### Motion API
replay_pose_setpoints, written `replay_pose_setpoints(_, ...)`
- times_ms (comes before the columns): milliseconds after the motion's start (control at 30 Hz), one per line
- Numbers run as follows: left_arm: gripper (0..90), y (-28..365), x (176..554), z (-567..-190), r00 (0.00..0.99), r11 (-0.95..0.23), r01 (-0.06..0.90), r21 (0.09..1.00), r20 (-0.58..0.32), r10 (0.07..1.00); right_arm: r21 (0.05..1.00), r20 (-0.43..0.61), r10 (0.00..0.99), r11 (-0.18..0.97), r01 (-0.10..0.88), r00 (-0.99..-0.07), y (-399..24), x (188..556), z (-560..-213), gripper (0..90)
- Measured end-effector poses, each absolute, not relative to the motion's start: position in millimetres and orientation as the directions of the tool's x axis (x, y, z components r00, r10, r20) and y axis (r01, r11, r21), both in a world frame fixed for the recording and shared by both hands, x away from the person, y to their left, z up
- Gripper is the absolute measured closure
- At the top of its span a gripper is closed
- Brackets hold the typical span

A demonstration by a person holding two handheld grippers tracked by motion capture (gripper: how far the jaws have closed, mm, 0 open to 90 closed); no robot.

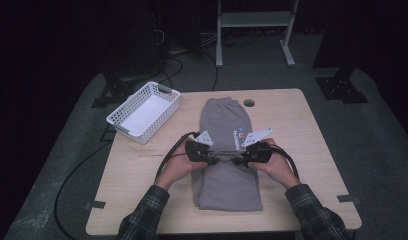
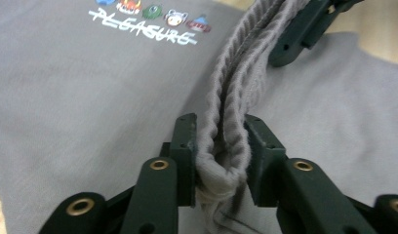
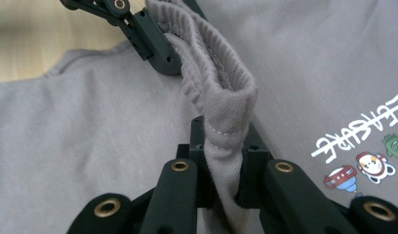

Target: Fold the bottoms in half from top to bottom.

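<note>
Grey sweatpants (image 1: 226,150) lie lengthwise down the middle of the table (image 1: 142,175), waistband end toward the far edge, a small printed logo (image 1: 238,139) on the cloth near the right gripper. Part of the garment is gathered into a thick ribbed fold (image 2: 231,97) and lifted off the flat layer beneath, stretched between the two grippers. Left gripper (image 1: 208,159) clenches one end of that fold: in the left gripper view the bunched cloth sits squeezed between both pads (image 2: 187,146), with a loose thread end below. Right gripper (image 1: 240,159) clamps the other end: in the right gripper view the stitched hem (image 3: 226,112) is pinched tight between its jaws, the left gripper's jaw visible farther along the same fold. Both grippers sit close together over the middle of the sweatpants, nearly tip to tip, each held in a hand (image 1: 178,167) with plaid sleeve (image 1: 147,210) coming up from the near edge. White basket (image 1: 144,111) stands on the far left corner of the table, well apart from the garment. A round hole (image 1: 249,102) in the tabletop lies just beyond the waistband.
</note>
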State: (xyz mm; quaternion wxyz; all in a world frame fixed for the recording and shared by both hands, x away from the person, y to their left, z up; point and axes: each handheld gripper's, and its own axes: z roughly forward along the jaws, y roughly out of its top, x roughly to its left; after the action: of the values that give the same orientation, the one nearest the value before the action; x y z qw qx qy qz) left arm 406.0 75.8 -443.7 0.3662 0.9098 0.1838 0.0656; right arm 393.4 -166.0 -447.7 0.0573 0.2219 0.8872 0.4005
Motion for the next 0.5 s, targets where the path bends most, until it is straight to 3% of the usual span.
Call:
replay_pose_setpoints(333, 48.3, 78.6, 410.7, -450.4, 0.898, -0.649, 0.259, 0.715, 0.069, 0.434, 0.741, 0.055, 0.545, 0.539, 0.400, -0.837, -173.2, 401.1, -455.4, 61.8)
replay_pose_setpoints(500, 47.0, 87.9, 413.6, -445.2, 0.861, -0.620, 0.267, 0.738, 0.106, 0.498, 0.763, 0.022, 0.614, 0.500, 0.410, -0.789, -181.8, 404.0, -453.1, 58.9)
